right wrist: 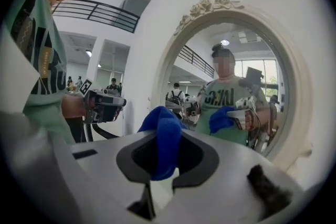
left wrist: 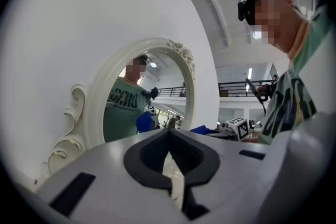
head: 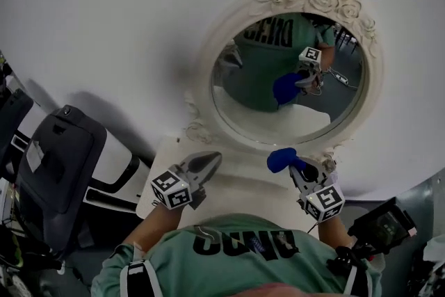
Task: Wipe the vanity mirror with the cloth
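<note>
Large dark letters cross the chest of the person's green T-shirt (head: 236,247), upside down in the head view and reversed in the oval white-framed mirror (head: 206,80). None can be read with certainty.

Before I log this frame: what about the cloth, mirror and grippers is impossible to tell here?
Whether the cloth touches the mirror glass: head view, steep angle leaves it unclear.
Cloth's full extent: right gripper view, the right gripper body covers part.
Mirror's bottom rim: left gripper view, covered by the left gripper.
Smears on the glass: every view, lost among reflections.
</note>
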`<state>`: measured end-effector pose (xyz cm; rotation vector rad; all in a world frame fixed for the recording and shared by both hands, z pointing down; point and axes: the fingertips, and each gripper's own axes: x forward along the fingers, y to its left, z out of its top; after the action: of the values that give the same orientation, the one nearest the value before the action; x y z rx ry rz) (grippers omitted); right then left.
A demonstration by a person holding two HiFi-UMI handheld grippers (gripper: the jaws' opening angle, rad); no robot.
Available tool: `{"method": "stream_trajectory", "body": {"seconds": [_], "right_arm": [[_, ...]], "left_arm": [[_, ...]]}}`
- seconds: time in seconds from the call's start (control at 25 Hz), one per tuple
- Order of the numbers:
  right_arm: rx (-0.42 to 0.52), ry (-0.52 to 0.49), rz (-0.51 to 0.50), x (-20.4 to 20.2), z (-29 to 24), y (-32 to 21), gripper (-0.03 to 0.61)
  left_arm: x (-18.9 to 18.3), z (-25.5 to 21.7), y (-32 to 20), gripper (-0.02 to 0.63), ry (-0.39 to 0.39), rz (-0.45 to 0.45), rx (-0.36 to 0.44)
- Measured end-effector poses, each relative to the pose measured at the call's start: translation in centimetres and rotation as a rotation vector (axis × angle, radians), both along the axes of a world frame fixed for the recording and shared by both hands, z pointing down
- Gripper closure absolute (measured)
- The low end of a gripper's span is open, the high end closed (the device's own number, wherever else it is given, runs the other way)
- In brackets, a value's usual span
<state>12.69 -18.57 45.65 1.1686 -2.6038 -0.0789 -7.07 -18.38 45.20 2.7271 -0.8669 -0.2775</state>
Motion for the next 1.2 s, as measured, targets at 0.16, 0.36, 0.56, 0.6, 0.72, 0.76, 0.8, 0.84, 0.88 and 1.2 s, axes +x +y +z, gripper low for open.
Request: {"method": "stream_trajectory", "body": {"seconds": [0.16,0.36,0.56,0.6,0.72,0.76,0.8,0.84,0.88,1.2], "right_arm": [[0.236,0.132,-0.104,-1.4,-5.6,-4.3,0.529],[0.717,0.423,-0.082,-8.5,-14.6,-8.2,0.529],[1.091,0.626,0.062,-15.6,-22.9,-10.6,0.529],[1.122,0.662,0.094,-16.7,-23.8,-11.5,0.529],[1.169,0.762,0.176,-18.8,-25.1,-14.2,0.529],[1.183,0.779,0.202,-19.1,-25.3,-14.6,0.529],[1.197,0.786,0.228,-19.1,-25.5,-14.8,0.529],[1.206,0.788,0.252,-19.1,-25.5,-15.0,0.529],[1.204,0.793,0.271,-18.9,-25.4,-15.3,0.529],[1.195,0.79,0.317,-18.9,-24.0,-17.0,0.529]], "left_arm": [[1.6,0.0,0.2,0.604,-0.004,-0.066,-0.024],[-0.5,0.6,1.3,0.604,-0.048,-0.138,-0.039],[-3.6,0.4,1.6,0.604,-0.038,-0.171,-0.03],[-4.3,0.4,1.6,0.604,-0.031,-0.177,-0.025],[-5.9,0.7,2.0,0.604,-0.002,-0.194,-0.017],[-6.4,0.7,2.2,0.604,0.004,-0.199,-0.016],[-6.9,0.8,2.4,0.604,0.007,-0.203,-0.016],[-7.6,0.8,2.5,0.604,0.008,-0.208,-0.018],[-8.3,0.9,2.5,0.604,0.008,-0.212,-0.024],[-9.0,2.0,2.6,0.604,0.03,-0.22,-0.066]]}}
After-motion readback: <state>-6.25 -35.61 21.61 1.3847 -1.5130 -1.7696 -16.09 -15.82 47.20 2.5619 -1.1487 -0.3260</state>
